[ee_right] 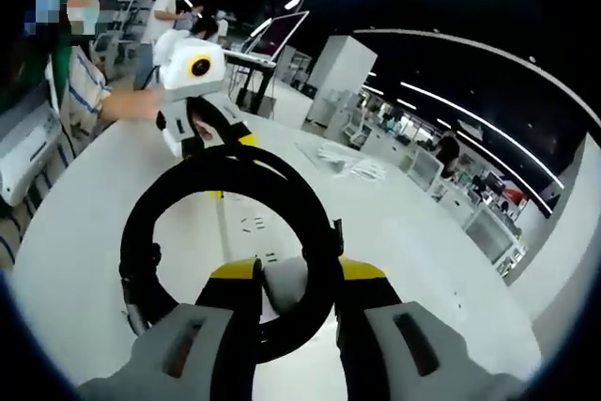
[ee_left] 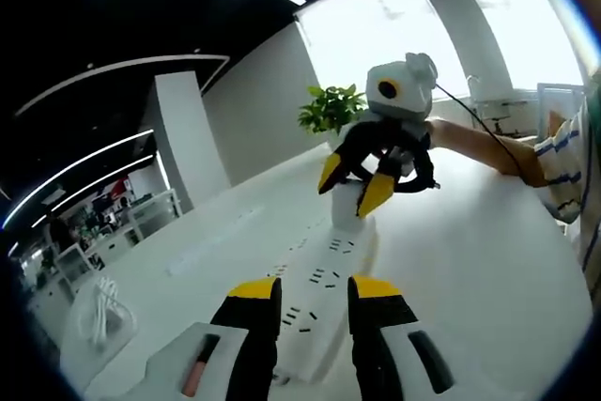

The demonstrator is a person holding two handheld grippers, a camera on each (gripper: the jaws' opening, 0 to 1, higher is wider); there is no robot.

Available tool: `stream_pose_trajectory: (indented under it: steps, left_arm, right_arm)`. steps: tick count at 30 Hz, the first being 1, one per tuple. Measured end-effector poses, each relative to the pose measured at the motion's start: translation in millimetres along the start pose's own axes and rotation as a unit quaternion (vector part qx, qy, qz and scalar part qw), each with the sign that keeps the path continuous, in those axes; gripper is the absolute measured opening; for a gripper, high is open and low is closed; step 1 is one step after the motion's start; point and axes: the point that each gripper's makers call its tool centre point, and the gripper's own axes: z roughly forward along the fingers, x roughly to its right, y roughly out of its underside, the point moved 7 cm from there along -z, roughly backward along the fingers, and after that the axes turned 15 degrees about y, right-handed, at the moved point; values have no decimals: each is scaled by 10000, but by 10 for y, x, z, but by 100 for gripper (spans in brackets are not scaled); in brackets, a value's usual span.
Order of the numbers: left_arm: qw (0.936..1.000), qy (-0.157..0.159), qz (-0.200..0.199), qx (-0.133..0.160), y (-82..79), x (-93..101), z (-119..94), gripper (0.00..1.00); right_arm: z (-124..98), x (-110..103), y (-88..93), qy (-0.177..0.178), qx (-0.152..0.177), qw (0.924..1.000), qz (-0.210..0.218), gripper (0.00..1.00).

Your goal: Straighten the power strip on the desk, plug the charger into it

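Here the left gripper [ee_left: 315, 293] hovers low over the near end of the power strip [ee_left: 319, 279], jaws a narrow gap apart and holding nothing. The strip is white and lies along the white desk [ee_left: 488, 251], running away from the left gripper toward the right gripper [ee_left: 357, 185]. In the left gripper view the right gripper stands over the strip's far end, yellow tips pointing down, with the white charger [ee_left: 346, 202] between them. A cable bundle [ee_left: 99, 312] lies at the left of the desk, and a plant [ee_left: 331, 105] stands behind.

In the right gripper view, the right gripper [ee_right: 282, 279] is closed on the charger [ee_right: 282, 281], whose black cord [ee_right: 225, 241] loops up in front of the lens. Beyond it sits the left gripper [ee_right: 211, 143], with the strip [ee_right: 246, 224] between.

To plug in well, I judge the left gripper should pin the strip flat while the right lines the prongs squarely over a socket [ee_left: 340, 245] and presses straight down, keeping the cord clear.
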Motion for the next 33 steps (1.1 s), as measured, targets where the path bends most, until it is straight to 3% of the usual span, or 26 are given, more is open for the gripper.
stream_pose_trajectory:
  steps: [10,19,33]
  left_arm:
    - [9999,55,78,-87,34,56,80,29]
    - [10000,1,-5,-91,78,42,107,29]
    - [9992,-105,-359,112,34,-66,-28,30]
  right_arm:
    - [-71,67,37,153,281,9992,226,28]
    - [-163,138,40,187,732,9944,736,29]
    - [-371,322,229,-57,854,9843,1542,31]
